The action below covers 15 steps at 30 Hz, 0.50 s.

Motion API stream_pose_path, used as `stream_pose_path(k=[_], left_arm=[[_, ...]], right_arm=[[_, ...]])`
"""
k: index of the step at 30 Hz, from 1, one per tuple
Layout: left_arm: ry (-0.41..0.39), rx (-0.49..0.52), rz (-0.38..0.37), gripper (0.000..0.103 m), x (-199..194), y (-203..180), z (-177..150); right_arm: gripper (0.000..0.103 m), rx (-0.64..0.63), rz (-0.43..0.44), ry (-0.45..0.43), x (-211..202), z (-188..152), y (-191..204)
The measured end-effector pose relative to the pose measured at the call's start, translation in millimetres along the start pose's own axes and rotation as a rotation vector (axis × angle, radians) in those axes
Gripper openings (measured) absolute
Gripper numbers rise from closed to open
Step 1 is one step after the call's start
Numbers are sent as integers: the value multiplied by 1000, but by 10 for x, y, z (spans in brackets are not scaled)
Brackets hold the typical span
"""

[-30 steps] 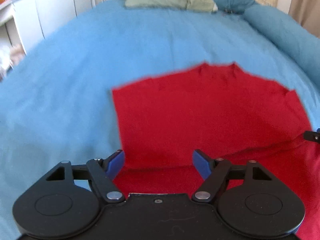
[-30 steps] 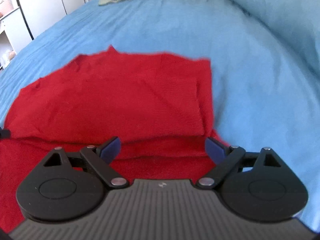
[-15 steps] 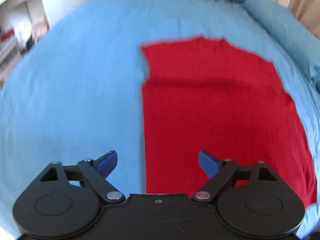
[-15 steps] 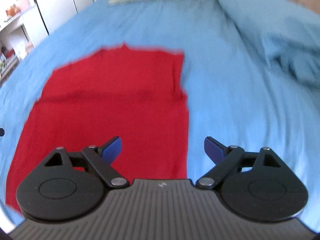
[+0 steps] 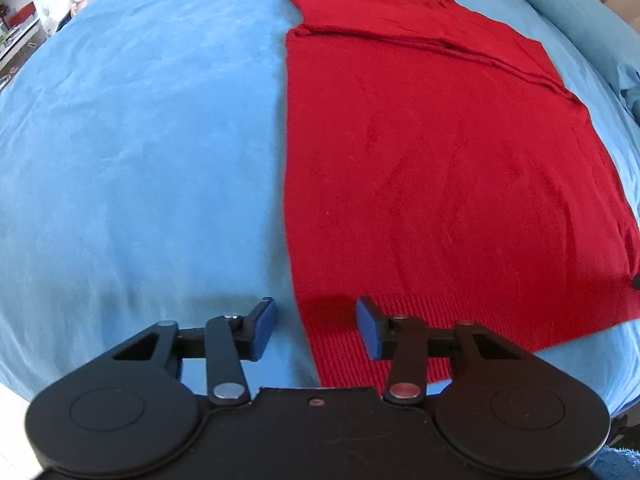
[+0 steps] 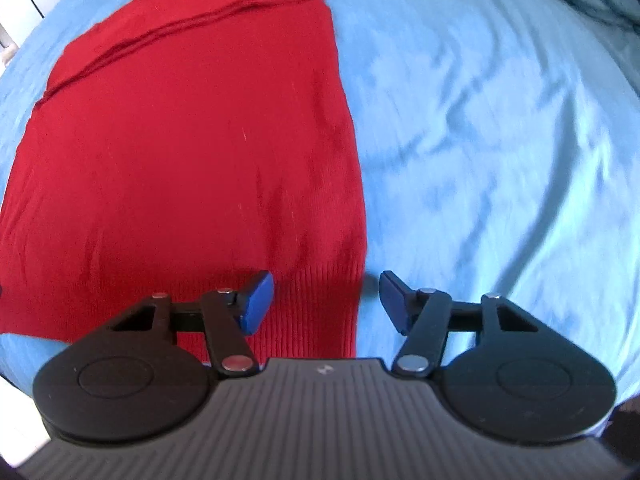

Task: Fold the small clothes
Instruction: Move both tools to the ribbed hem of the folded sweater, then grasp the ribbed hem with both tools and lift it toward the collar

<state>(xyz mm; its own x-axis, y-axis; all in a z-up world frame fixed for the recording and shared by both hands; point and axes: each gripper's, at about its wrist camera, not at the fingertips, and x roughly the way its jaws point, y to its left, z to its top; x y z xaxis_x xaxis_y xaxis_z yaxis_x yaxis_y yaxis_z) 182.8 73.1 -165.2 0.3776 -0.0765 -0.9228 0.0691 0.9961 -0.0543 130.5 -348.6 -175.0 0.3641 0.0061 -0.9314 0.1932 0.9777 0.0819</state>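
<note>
A red knit garment [image 5: 432,160] lies flat on the blue bedspread [image 5: 140,140], with a folded-over band across its far end and a ribbed hem nearest me. My left gripper [image 5: 316,330] hovers over the hem's near left corner; its jaws are closing, the corner lies between the blue pads, and no pad presses it. In the right wrist view the same garment [image 6: 180,152] fills the left half. My right gripper [image 6: 326,304] straddles the hem's near right corner, jaws closing, pads still apart from the cloth.
Rumpled blue bedding [image 6: 500,100] spreads to the right of the garment. A darker blue duvet [image 5: 580,4] is bunched along the far right. Shelves and clutter [image 5: 24,28] stand beyond the bed's left side.
Both grippers drew back from the garment's folded far part to its near hem corners, tilting further down. Both pairs of jaws have narrowed. The garment now lies flat.
</note>
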Motion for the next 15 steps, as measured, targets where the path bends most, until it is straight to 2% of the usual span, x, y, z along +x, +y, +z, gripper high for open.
stream_pose_path(k=[5, 7, 8, 10, 11, 13, 15], left_arm=[[20, -8, -23, 24, 1, -60, -66], [34, -9, -26, 21, 28, -117, -107], [39, -15, -23, 21, 30, -140, -128], [46, -36, -18, 19, 51, -168, -165], [51, -49, -18, 17, 70, -169, -163], [65, -77, -31, 8, 102, -141, -135], [79, -66, -31, 6, 109, -156, -87]], right_arm=[[63, -2, 13, 18, 56, -84, 4], [53, 4, 30, 25, 65, -82, 11], [51, 2, 33, 27, 66, -75, 17], [38, 0, 42, 28, 76, -64, 15], [35, 2, 47, 31, 82, -56, 10], [25, 4, 54, 34, 81, -41, -2], [23, 9, 59, 38, 78, -22, -23]])
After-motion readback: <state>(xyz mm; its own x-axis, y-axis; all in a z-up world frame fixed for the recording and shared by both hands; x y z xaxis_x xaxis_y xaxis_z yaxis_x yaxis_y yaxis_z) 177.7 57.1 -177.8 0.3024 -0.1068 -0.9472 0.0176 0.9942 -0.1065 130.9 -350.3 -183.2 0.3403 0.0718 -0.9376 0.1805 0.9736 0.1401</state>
